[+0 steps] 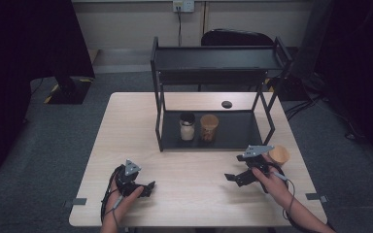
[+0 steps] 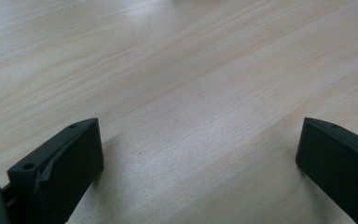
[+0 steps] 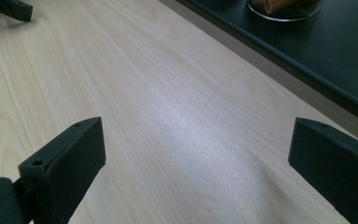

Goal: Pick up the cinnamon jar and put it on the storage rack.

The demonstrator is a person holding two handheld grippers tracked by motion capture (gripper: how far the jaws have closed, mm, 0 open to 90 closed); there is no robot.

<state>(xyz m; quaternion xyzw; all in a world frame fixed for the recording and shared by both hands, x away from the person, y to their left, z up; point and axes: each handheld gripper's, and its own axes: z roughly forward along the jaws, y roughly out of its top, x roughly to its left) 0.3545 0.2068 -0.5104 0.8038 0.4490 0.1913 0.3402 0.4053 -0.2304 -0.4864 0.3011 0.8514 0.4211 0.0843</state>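
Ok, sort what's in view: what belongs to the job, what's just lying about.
Job: wooden lid beside the right gripper; open jar and lidded jar on the rack; left gripper.
Lying about: black disc, chair.

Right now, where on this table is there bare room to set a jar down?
Bare wood lies between the left gripper and right gripper, and left of the rack. The rack's floor is crowded mid-left by two jars; a wooden lid sits behind the right gripper.
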